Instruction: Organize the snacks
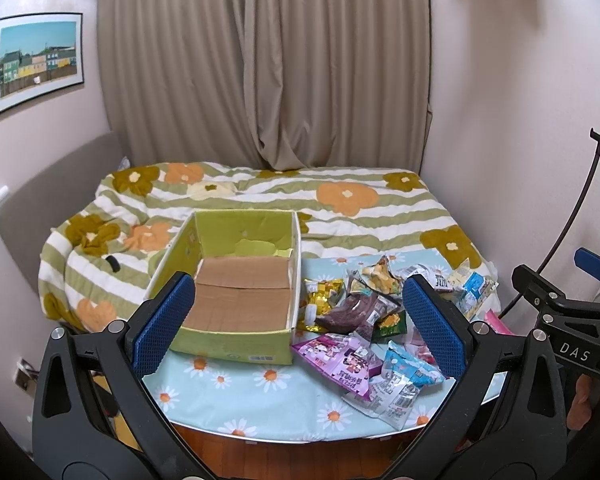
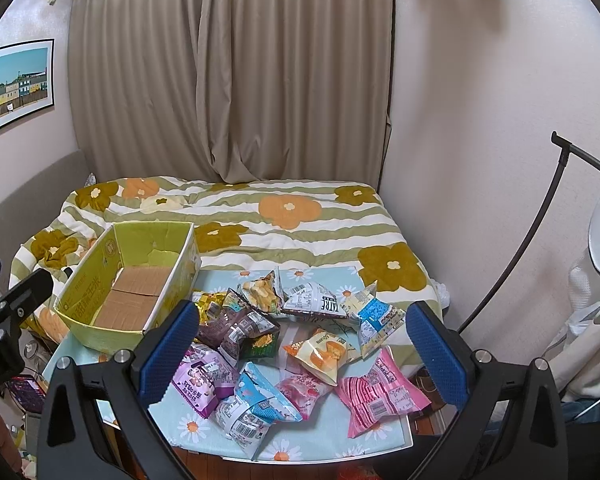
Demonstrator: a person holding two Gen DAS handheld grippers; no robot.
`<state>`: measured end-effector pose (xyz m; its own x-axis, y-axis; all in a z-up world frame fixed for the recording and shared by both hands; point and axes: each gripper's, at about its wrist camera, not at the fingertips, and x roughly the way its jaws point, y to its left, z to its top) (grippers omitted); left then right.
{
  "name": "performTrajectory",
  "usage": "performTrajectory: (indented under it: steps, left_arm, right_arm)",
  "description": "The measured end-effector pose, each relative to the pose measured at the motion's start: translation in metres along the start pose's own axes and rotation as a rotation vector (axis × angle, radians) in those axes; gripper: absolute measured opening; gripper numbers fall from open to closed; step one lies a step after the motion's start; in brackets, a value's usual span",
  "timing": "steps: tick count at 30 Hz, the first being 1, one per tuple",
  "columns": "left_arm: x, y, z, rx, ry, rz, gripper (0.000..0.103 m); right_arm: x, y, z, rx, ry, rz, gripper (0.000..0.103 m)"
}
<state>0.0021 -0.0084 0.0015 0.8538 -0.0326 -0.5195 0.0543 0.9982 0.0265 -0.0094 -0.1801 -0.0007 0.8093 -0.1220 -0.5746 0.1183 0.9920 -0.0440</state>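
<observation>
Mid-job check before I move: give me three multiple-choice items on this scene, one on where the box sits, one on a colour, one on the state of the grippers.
1. The cardboard box sits where relative to the snack packets?
A. to their left
B. to their right
C. on top of them

2. The gripper pads are:
A. red
B. blue
C. white

3. The left gripper and right gripper are:
A. both shut on packets
B. one open, one shut
C. both open, holding nothing

Answers: 1 A, the box lies left of the pile in both views. 2 B, the pads are blue. 3 C, both sets of jaws stand wide apart with nothing held between them.
</observation>
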Motion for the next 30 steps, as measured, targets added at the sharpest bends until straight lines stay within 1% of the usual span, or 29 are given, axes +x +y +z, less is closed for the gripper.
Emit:
performTrajectory:
  steps: [21, 30]
  left_arm:
    - [-0.0005, -0.0018, 0.0015, -0.003, 0.000, -0.010, 0.103]
    - [-0.0005, -0.0031, 0.0021, -0.002, -0.001, -0.015, 0.103]
  right_arm:
    - [0.0023, -0.0028, 0.0034, 0.002, 0.005, 0.002, 0.103]
    - [0.0011, 0.0009, -0.0009, 0.001, 0.008, 0.001, 0.103]
